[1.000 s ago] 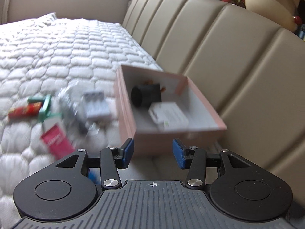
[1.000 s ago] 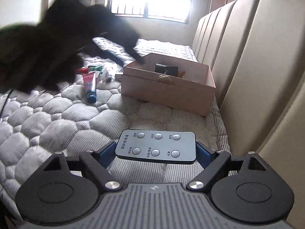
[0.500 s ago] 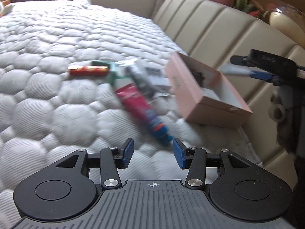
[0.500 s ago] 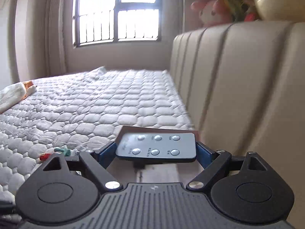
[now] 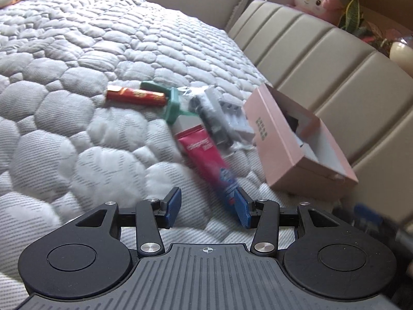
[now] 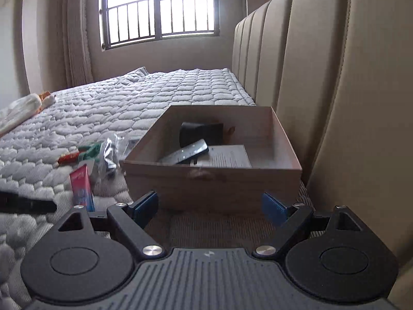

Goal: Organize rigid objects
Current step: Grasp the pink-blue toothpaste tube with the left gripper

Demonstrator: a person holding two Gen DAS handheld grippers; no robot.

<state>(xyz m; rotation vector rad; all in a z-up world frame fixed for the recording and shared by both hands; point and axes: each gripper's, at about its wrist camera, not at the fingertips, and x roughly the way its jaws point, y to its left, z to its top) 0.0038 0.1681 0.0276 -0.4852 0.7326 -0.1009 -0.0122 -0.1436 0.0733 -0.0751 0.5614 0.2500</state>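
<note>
- Gone from my right gripper (image 6: 210,208) is the remote (image 6: 184,153), clamped there a second ago; the jaws now stand apart, empty, before the pink box (image 6: 211,180).
- That remote lies tilted inside the box, against a black cylinder (image 6: 201,131) and over a white pack (image 6: 228,156).
- My left gripper (image 5: 207,208), released and empty, has swung from the box to the quilt (image 5: 77,134); the toothpaste tube's (image 5: 204,152) blue end sits by its right pad.
- Beyond the tube: a bagged dark item (image 5: 213,115), green tool (image 5: 173,104) and red tube (image 5: 135,95), beside the box.
</note>
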